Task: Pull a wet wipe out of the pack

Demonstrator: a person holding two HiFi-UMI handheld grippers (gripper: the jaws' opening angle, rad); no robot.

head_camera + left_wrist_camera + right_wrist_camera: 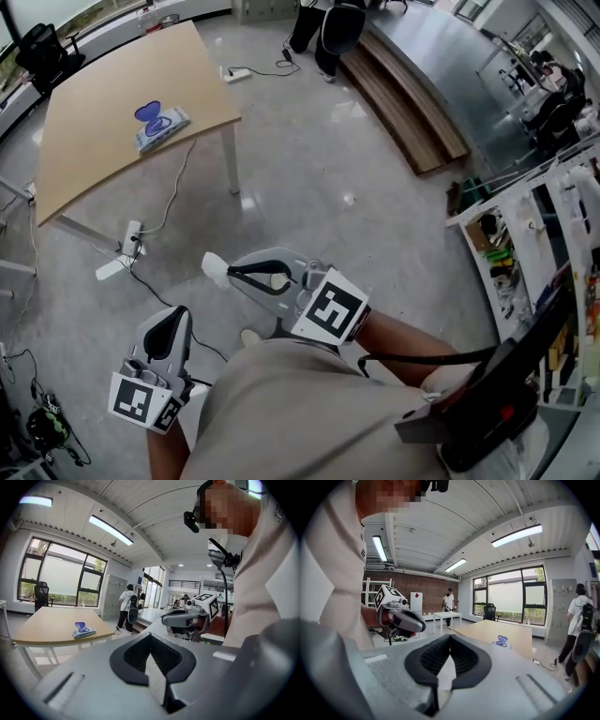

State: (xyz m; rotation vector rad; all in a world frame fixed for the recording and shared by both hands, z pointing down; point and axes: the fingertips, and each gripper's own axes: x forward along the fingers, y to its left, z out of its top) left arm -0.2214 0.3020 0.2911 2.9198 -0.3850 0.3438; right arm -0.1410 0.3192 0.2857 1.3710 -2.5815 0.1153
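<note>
The wet wipe pack (159,125) lies on the wooden table (103,94) far ahead, its blue lid flipped up. It shows small in the left gripper view as the pack (83,630) and in the right gripper view as the pack (502,641). Both grippers hang close to the person's body over the floor, well short of the table. My left gripper (176,314) points forward with its black pads together. My right gripper (220,270) points left, also closed. In their own views the left gripper (150,634) and right gripper (450,637) are shut with nothing between the jaws.
A white power strip (120,265) and cables lie on the grey floor between me and the table. A person (328,28) stands by a wooden platform (412,103) at the back. Shelving (525,253) with clutter runs along the right.
</note>
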